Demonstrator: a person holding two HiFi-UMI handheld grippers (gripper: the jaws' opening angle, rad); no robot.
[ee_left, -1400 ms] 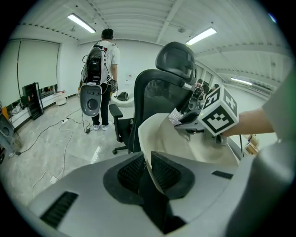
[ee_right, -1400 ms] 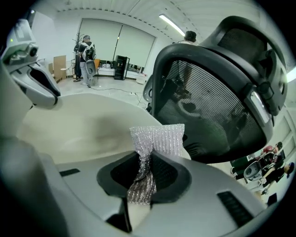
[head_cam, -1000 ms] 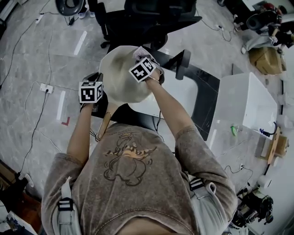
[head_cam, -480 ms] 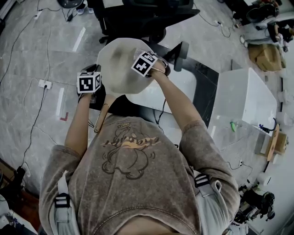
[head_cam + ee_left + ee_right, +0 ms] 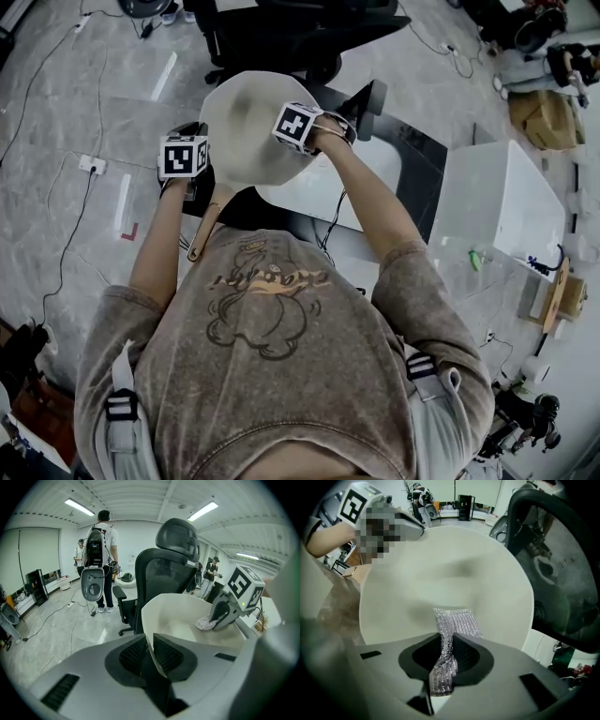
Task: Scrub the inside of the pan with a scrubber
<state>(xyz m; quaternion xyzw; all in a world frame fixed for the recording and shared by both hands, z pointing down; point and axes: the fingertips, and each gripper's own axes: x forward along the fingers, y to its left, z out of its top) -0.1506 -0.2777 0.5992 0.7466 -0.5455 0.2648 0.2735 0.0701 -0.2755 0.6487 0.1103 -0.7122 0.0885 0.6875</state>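
Over the white table's [image 5: 375, 183] left edge I hold the cream round pan [image 5: 239, 131] tilted in the air, left gripper's [image 5: 150, 651] jaws clamped on its thin rim; right gripper's [image 5: 447, 653] jaws pinch the silvery mesh scrubber [image 5: 452, 625], which lies against the pan's inner wall; I'd brace the rim firmly, press lightly, and sweep overlapping circles.

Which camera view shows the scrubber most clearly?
The right gripper view: the scrubber fills its centre, pinched between the jaws, against the pan. The left gripper view shows it small and far; the head view hides it.
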